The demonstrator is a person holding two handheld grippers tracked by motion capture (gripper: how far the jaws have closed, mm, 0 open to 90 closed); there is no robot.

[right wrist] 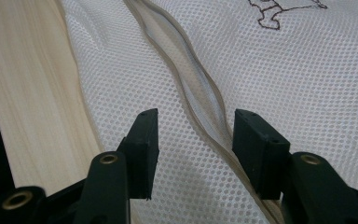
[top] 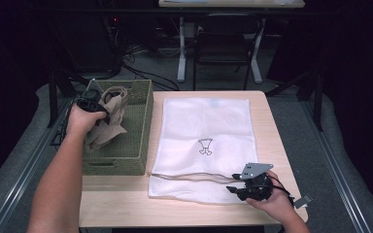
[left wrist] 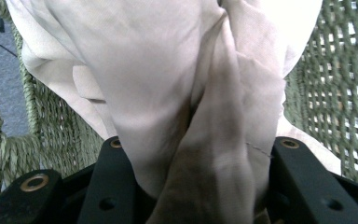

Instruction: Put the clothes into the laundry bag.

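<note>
Left gripper view: beige cloth (left wrist: pixel 168 93) bunched between the clenched left tongs (left wrist: pixel 193 186), over the woven basket (left wrist: pixel 340 93). High view: basket at table (top: pixel 126 204) left. Right gripper view: right tongs (right wrist: pixel 193 135) released, straddling the mesh bag's (right wrist: pixel 307 84) zipper (right wrist: pixel 191 88).

The left gripper (top: pixel 91 101) is black, with a grey three-cornered plate on top; its two fingers (left wrist: pixel 116 182) are broad matt black bars, each with a brass-ringed screw hole near the tip and another on the outer link; the right gripper (top: pixel 240 187) is black too, under a grey plate pierced with small holes; its fingers (right wrist: pixel 144 140) end in blocky, square-cut pads on arms with brass eyelets; a black cable loops over its back; both forearms are bare, no sleeves.
</note>
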